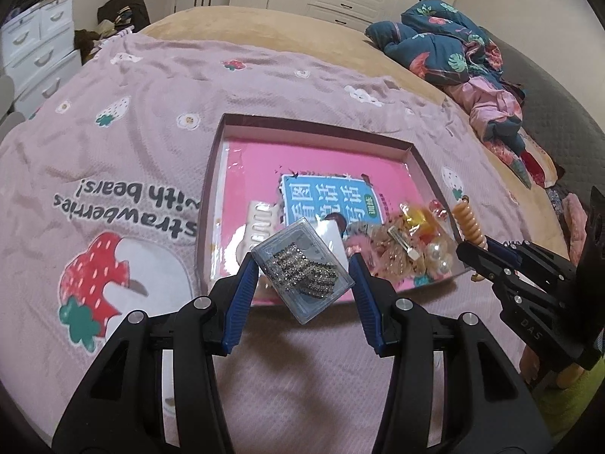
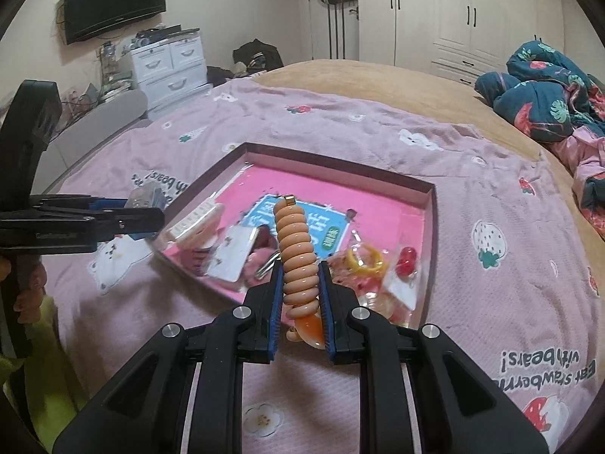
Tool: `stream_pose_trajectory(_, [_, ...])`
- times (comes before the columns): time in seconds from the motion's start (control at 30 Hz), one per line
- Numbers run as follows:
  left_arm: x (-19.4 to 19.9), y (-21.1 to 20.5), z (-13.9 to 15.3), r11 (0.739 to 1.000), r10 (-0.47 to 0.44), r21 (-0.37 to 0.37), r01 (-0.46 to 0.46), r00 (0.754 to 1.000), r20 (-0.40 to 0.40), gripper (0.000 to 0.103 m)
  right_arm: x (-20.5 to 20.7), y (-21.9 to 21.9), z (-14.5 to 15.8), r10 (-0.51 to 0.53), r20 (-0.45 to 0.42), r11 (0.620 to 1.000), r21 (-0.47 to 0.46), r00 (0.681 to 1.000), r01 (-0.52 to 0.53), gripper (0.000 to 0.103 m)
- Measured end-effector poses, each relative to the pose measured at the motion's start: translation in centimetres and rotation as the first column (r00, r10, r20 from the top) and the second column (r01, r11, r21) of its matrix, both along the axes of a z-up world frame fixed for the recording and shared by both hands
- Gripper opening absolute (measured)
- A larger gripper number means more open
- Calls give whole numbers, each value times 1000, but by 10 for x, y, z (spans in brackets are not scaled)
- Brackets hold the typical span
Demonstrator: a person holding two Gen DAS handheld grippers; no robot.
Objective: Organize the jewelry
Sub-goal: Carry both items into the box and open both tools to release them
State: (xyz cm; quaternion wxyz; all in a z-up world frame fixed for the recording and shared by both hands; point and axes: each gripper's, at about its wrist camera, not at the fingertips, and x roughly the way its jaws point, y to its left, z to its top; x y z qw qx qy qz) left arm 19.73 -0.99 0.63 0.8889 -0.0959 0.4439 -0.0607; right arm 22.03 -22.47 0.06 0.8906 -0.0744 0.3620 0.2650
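Over waffle-weave blanket (image 1: 302,370), clear box (image 1: 302,265), perhaps rhinestones

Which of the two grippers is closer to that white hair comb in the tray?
Left. The left gripper, holding a clear box, hangs just in front of the white comb. The right gripper, holding a peach coil tie, is over the tray's other side.

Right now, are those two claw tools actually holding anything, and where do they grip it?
Yes. The left gripper pinches a clear box of sparkly clips by two opposite corners; the right gripper clamps an orange spiral hair tie near its lower end.
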Motion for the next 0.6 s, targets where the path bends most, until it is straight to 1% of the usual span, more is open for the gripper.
stream_pose_trajectory(0.27, [17,-7,-7,1000,-12,-5,12,1000,-10,41,14,-6,-5,-31,-3,999,-12,1000,31,17])
stream_pose_trajectory(0.6, [36,-18,-22,999,-32,5,33,999,-40,41,28,-7,-15,-53,-20,998,-22,998,53,17])
